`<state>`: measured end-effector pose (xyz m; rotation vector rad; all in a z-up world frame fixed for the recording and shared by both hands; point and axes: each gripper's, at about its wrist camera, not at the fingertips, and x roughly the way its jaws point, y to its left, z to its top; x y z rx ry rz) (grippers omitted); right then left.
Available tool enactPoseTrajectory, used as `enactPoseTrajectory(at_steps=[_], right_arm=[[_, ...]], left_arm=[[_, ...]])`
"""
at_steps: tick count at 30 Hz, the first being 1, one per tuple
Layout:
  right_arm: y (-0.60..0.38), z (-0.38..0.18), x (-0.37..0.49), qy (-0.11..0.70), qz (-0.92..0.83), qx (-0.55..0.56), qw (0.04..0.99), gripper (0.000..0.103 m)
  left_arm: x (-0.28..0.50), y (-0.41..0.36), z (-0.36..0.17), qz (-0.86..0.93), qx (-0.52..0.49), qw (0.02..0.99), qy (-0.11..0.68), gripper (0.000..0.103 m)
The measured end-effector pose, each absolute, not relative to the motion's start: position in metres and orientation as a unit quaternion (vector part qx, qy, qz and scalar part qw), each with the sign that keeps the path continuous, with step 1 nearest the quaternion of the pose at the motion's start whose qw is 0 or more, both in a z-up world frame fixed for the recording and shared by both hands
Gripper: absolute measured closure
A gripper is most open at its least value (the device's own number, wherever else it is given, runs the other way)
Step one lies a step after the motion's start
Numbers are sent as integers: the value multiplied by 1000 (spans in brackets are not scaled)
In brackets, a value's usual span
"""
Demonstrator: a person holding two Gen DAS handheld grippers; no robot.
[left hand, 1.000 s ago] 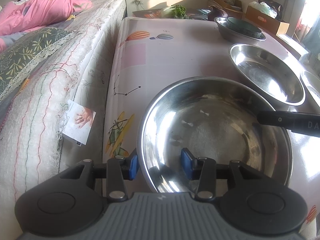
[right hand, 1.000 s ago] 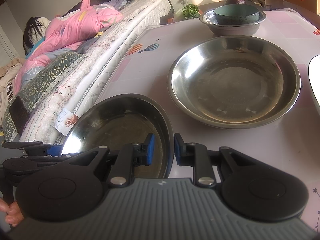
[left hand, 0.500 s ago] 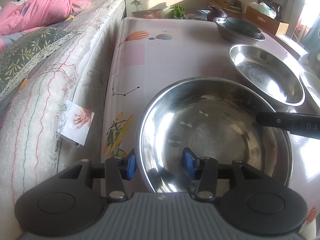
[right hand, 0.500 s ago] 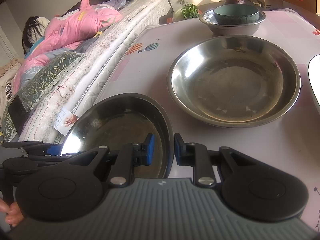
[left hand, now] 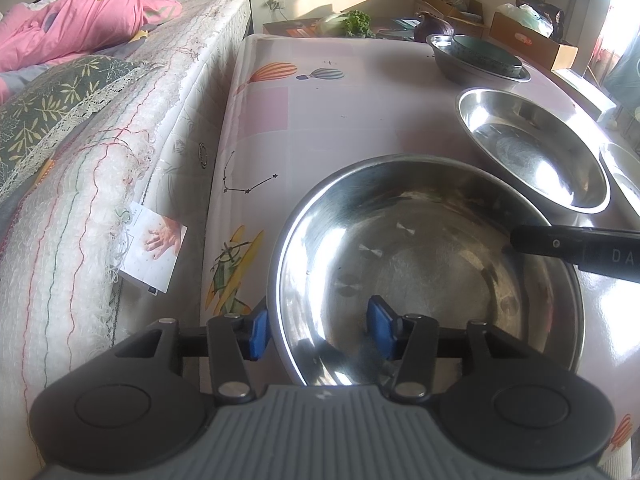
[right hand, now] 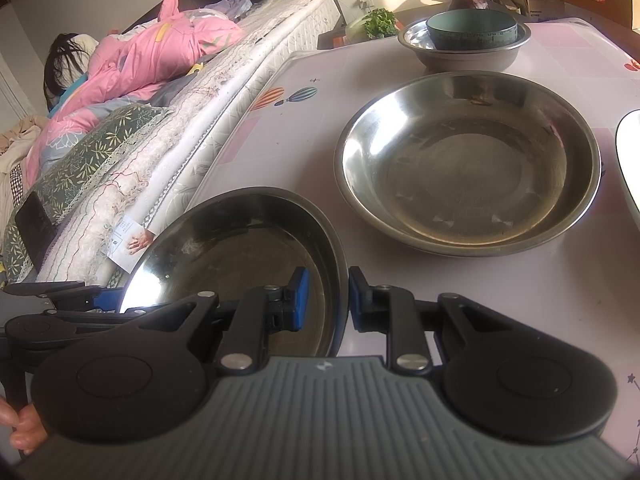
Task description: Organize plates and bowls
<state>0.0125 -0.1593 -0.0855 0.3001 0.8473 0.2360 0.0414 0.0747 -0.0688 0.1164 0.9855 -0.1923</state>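
Note:
A wide steel plate (left hand: 420, 264) sits at the table's near left corner. My left gripper (left hand: 318, 332) straddles its near rim and its jaws are opening. One blue pad is outside the rim, the other inside, and neither presses on the metal. My right gripper (right hand: 326, 304) is shut on the same steel plate (right hand: 240, 248) at its right rim. One of its black fingers (left hand: 560, 244) shows in the left wrist view. A second steel plate (right hand: 468, 160) lies just beyond. Farther back, a teal bowl (right hand: 472, 28) stands inside a steel bowl (right hand: 468, 56).
A bed (left hand: 120, 140) with a lace cover runs along the left edge of the table (left hand: 320, 120), and a person lies there under a pink quilt (right hand: 160, 52). A white dish (right hand: 630, 160) shows at the right edge. Cardboard boxes (left hand: 532, 40) and greens (right hand: 378, 20) stand behind the table.
My left gripper's jaws have spread a little wider around the plate's rim. The right gripper and all the dishes stay where they were.

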Motion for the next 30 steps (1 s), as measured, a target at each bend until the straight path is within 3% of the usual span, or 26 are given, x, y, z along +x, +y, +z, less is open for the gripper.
enactPoseTrajectory(at_steps=[30], right_arm=[[-154,-81,13,404,118,138,897,81]], left_arm=[[36,79,-59,-85,54,879,465,52]])
